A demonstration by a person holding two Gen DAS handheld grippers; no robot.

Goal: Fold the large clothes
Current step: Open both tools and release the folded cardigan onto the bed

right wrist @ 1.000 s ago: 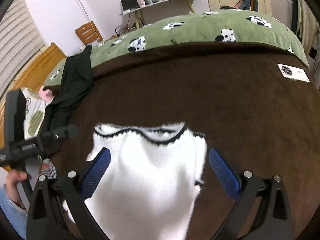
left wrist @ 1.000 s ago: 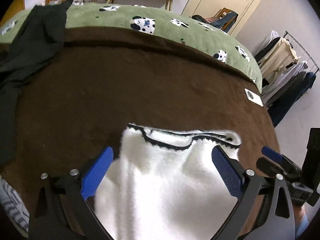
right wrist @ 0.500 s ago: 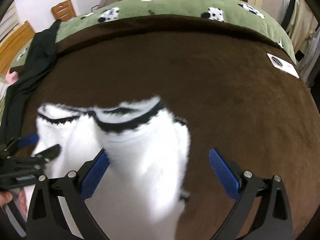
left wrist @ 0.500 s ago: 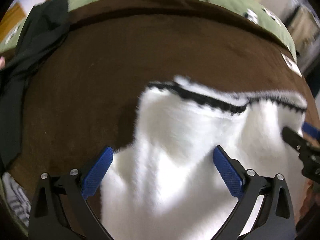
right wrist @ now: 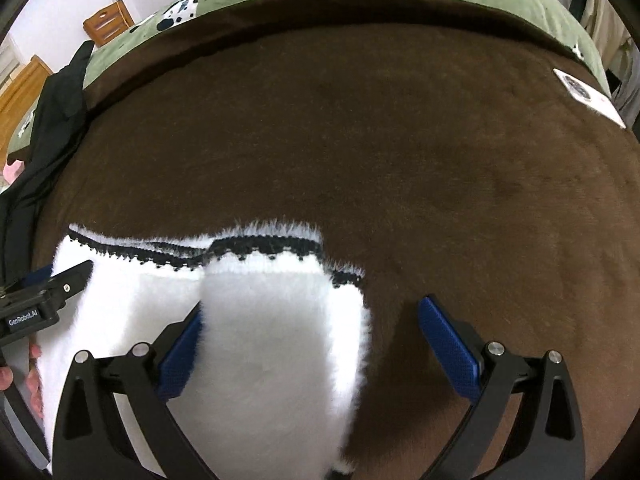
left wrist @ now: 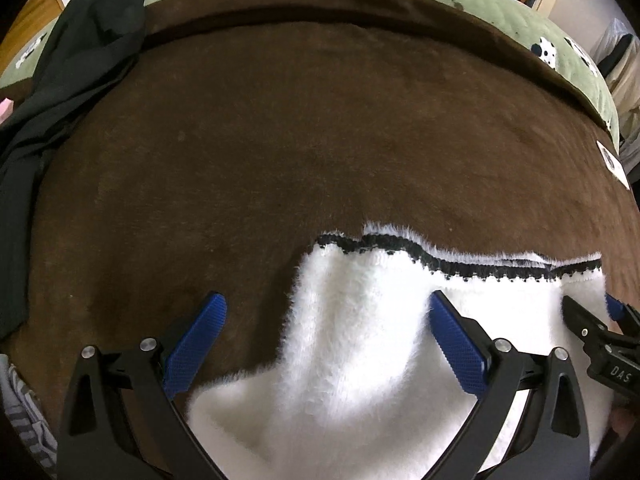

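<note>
Lowered onto the brown blanket, the fluffy white black-trimmed sweater lies under both spread-apart tongs.

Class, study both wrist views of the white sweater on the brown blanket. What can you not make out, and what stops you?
- White sweater: lower part, cut off by the frame's bottom edge and gripper frames in both views.
- Card on the brown blanket: print too small.
- Right gripper: contact with the sweater unclear.
- Black garment: shape unreadable, cut by the left edge.
</note>
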